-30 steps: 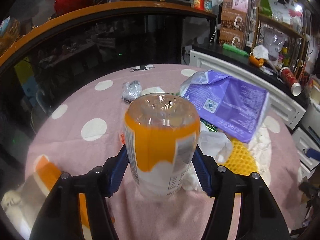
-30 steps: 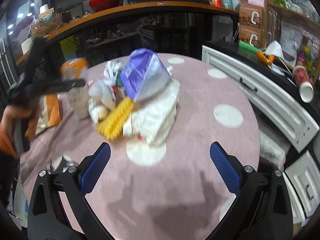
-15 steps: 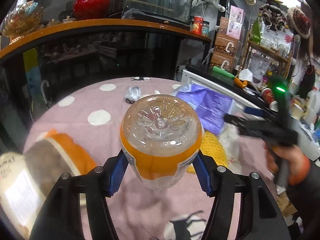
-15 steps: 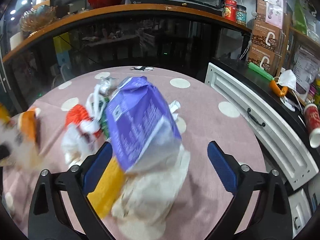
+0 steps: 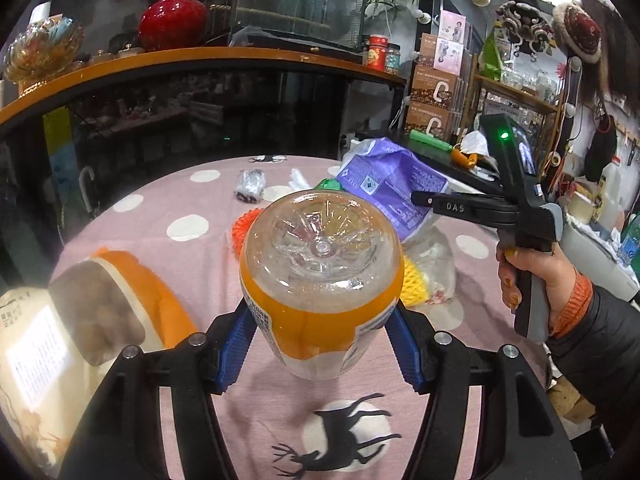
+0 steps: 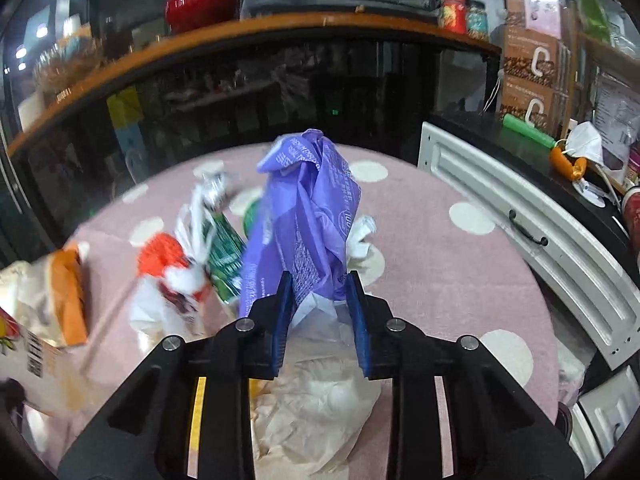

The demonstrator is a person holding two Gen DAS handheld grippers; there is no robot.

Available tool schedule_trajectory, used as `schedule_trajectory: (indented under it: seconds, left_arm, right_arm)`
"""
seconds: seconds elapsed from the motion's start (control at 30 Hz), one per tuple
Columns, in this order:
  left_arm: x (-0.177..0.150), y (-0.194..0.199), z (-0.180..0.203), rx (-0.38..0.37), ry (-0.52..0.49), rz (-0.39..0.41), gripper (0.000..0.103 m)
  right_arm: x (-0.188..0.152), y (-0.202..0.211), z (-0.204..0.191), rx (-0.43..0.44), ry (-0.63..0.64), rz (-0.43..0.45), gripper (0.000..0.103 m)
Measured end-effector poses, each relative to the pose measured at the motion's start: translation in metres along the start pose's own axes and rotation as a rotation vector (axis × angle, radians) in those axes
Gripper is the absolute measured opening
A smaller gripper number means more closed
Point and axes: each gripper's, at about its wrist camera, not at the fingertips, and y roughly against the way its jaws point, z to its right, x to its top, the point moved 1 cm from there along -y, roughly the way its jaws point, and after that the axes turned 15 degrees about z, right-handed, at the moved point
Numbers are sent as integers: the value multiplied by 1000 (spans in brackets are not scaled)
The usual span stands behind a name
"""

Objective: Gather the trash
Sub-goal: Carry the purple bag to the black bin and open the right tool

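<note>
Where readable, "DAS" on right claw (image 5: 420, 200)

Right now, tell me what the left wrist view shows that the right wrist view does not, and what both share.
Only the left wrist view shows the left gripper clamped on the orange-labelled bottle, the deer print on the tablecloth, and the hand holding the right gripper.

Only the right wrist view shows the right gripper closed on the purple bag, the green packet and the white drawer front.

Both show the pink dotted tablecloth, the purple bag and the red vase.
</note>
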Motion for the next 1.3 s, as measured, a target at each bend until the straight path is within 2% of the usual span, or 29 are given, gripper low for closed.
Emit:
schedule_trajectory:
  seconds: [0.13, 0.3, 0.53, 0.7, 0.83, 0.97, 1.1, 1.3]
  left_arm:
    - [4, 7, 15, -29, -8, 21, 61]
    - [8, 11, 48, -104, -18, 41, 61]
    - [11, 3, 115, -255, -42, 38, 61]
    - [10, -5, 178, -387, -79, 23, 61]
    - [3, -14, 225, -473, -123, 2, 61]
    - [-13, -23, 265, -544, -144, -48, 61]
    - [-33, -26, 290, -578, -171, -87, 61]
    - [-65, -34, 310, -597, -205, -154, 61]
  right_arm:
    - [6, 35, 5, 17, -6, 58, 27]
    - [2, 89, 31, -6, -28, 103, 27]
    - [-29, 170, 89, -152, -61, 111, 27]
    - [-75, 210, 143, -291, -85, 34, 27]
    - [-115, 220, 185, -378, -141, -53, 28]
    - [-160, 215, 218, -424, -208, -152, 28]
    - [-206, 196, 246, -439, -271, -260, 28]
    - [-267, 147, 264, -431, -336, -392, 29]
